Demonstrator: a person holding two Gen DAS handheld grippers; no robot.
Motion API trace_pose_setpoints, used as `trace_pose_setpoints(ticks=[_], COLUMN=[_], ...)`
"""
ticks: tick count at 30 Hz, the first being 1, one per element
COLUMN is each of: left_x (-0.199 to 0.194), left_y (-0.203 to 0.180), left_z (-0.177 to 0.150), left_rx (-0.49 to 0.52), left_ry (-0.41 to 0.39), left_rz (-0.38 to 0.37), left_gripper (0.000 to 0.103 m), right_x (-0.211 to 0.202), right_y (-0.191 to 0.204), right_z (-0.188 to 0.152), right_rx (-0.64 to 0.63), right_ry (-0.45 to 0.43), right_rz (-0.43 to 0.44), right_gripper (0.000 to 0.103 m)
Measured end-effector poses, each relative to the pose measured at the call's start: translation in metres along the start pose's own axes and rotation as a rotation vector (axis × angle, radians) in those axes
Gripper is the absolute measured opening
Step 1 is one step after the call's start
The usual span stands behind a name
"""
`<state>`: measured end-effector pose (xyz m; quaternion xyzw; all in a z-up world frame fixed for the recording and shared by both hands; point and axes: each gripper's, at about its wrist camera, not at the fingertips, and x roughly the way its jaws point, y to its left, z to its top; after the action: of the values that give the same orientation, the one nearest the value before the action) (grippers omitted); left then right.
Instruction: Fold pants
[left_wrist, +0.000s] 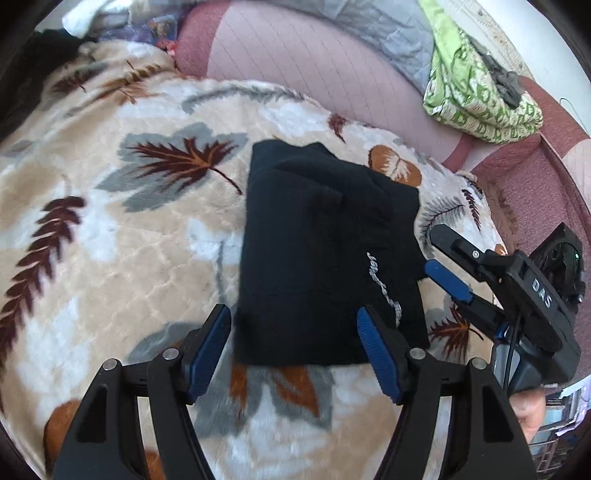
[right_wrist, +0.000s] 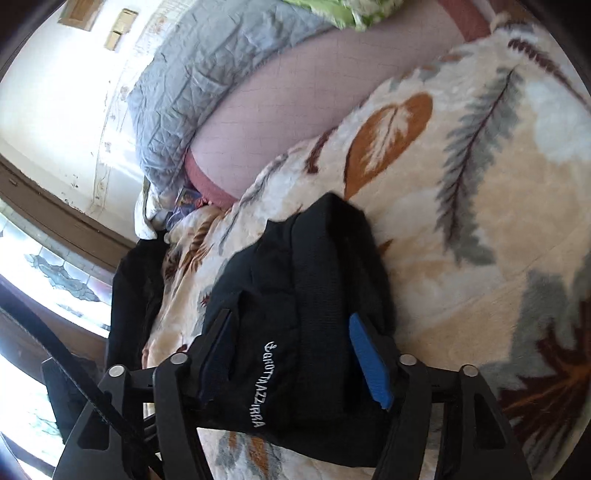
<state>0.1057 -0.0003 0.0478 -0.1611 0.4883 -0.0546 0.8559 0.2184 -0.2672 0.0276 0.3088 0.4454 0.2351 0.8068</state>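
Black pants (left_wrist: 325, 251) lie folded into a compact rectangle on a leaf-patterned blanket (left_wrist: 129, 229), with white embroidered lettering near the right edge. My left gripper (left_wrist: 293, 347) is open, jaws wide apart, just above the pants' near edge, holding nothing. My right gripper (left_wrist: 439, 251) shows in the left wrist view at the pants' right edge, its jaws apart. In the right wrist view the right gripper (right_wrist: 291, 350) is open, straddling the lettered edge of the pants (right_wrist: 314, 295) without closing on it.
A pink mattress (left_wrist: 314, 66) lies behind the blanket. A green patterned cloth bundle (left_wrist: 476, 96) sits at the far right, a grey quilt (right_wrist: 192, 81) by the wall. A dark garment (right_wrist: 136, 288) lies at the blanket's edge near a window.
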Motion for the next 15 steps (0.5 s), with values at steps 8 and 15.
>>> trace_pose_setpoints(ticks=[8,15], left_x=[-0.095,-0.194], left_y=[-0.022,-0.045], left_z=[-0.065,-0.13], left_rx=[0.122,0.234], left_ry=[-0.326,-0.786], left_rz=[0.236,0.445], left_gripper=[0.076,0.103], right_x=[-0.048,-0.093], right_y=[0.019,0.067], right_z=[-0.025,-0.08], right_rx=[-0.022,-0.244], right_ry=[-0.02,-0.094], right_rz=[-0.001,-0.063], right_gripper=[0.076,0.077])
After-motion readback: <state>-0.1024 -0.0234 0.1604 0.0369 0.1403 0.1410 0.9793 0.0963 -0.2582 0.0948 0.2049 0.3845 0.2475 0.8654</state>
